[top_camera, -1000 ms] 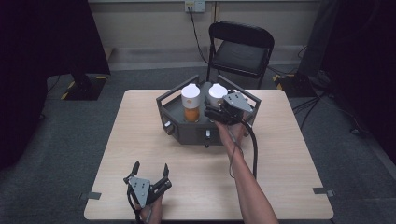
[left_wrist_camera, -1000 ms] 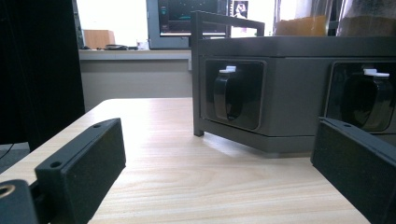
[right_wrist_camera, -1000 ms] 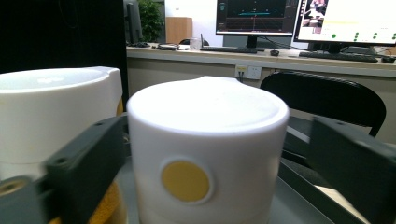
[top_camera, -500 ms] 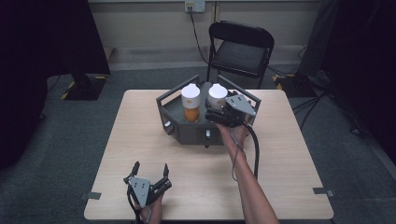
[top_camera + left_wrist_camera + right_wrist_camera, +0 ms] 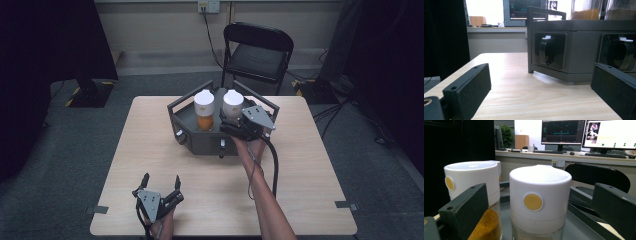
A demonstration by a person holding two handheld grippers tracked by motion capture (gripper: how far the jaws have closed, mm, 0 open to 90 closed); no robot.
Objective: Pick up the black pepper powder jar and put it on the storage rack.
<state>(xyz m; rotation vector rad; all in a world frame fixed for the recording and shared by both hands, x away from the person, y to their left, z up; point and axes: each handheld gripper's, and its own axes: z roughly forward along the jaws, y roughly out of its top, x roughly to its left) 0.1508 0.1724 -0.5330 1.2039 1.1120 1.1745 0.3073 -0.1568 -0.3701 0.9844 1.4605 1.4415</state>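
1. Right gripper (image 5: 231, 121) sits at the centre of the high view, over the dark grey rack (image 5: 200, 142) on the desk (image 5: 310, 170). Its jaws are spread wide on either side of the right-hand jar (image 5: 540, 202), not pinching it as far as I can see, so nothing's held.
2. That jar has a white lid with a yellow dot and stands upright in the rack, mid-frame in the right gripper view.
3. Just beside it, on the left of that frame, is a second jar (image 5: 474, 185) with orange powder inside, same kind of lid.
4. Left gripper (image 5: 161, 182) is down at the lower left of the high view, near the desk's front edge, well apart from the rack, jaws gaping and empty.
5. A black folding chair (image 5: 257, 52) stands behind the desk, top centre.
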